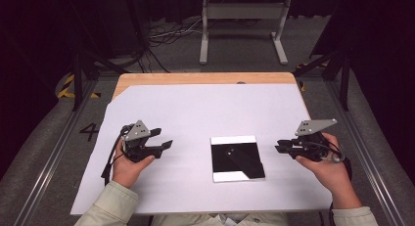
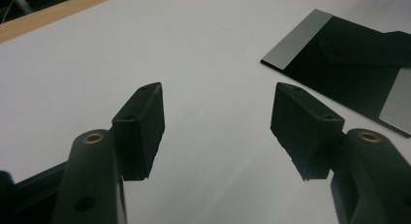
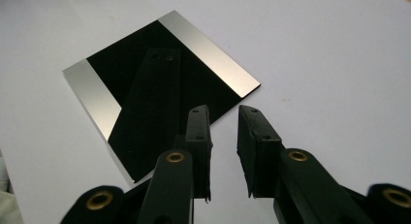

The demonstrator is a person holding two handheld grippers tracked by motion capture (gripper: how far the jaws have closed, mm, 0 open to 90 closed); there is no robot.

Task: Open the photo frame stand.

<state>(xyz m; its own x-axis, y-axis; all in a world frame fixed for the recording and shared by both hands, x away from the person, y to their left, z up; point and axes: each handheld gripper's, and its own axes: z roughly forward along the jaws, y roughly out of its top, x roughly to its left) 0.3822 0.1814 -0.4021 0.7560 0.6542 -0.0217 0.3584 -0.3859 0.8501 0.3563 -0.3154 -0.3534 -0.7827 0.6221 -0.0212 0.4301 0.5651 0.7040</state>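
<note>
The black frame back is seen lying flat on the white sheet between the grippers, its face hidden, its stand leg slanted diagonally. The left gripper is held wide open; the right gripper is narrowly parted, empty.

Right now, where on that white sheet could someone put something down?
Most of the white sheet is bare: the wide band between the wooden table edge and the black-and-silver plate, plus the near left corner. It is tighter between the left tool, the plate and the right tool.
</note>
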